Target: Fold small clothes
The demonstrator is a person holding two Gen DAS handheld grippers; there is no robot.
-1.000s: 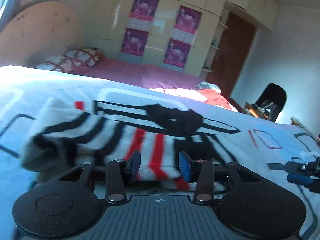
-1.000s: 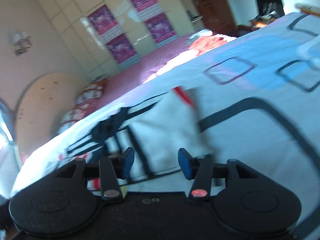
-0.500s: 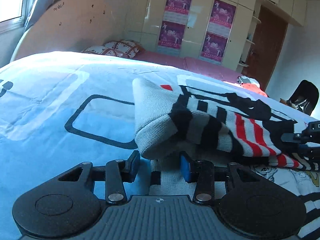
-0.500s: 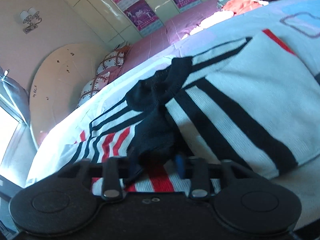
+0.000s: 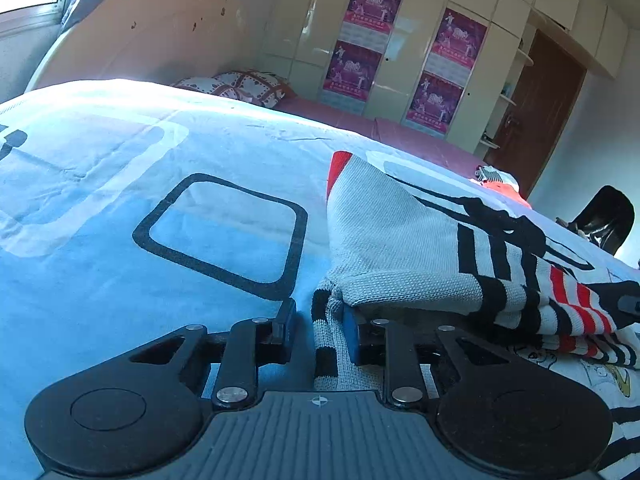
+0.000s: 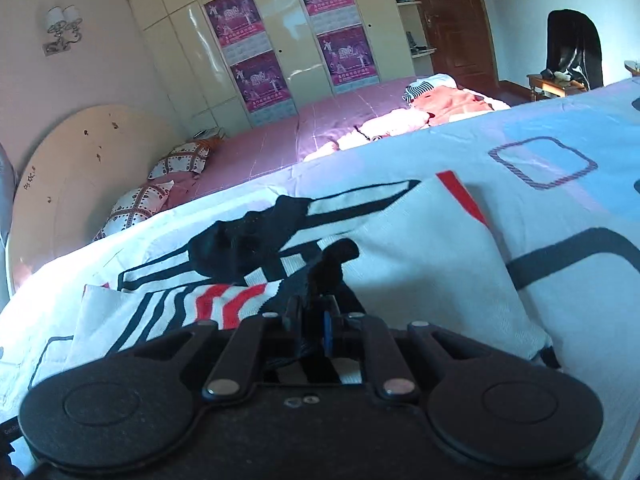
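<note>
Two grippers are down at one small sweater point(image 5: 404, 248), which lies on a light blue sheet point(image 5: 120, 216) with dark square outlines on it. The sweater is white knit with black stripes and some red ones, and part of it is doubled over so that a thick fold sits on top of the rest. The left gripper point(image 5: 318, 326) is low at the sweater's left end, its two blue-tipped fingers set apart, with a narrow strip of striped knit running between them; the right finger touches that strip and its tip goes under the fold, while the left finger stands clear over bare sheet. The right gripper point(image 6: 312, 322) is at the middle of the sweater, and its fingers are squeezed close together on a bunch of black cloth point(image 6: 328, 268) that sticks up between them (it looks like the dark part of the sweater). Behind the blue sheet there is a pink bed point(image 6: 280, 148) with patterned pillows point(image 6: 140, 200), a tall cream wardrobe point(image 6: 208, 40) with purple posters point(image 6: 236, 16), a brown door point(image 6: 452, 12) and a black chair point(image 6: 576, 48).
</note>
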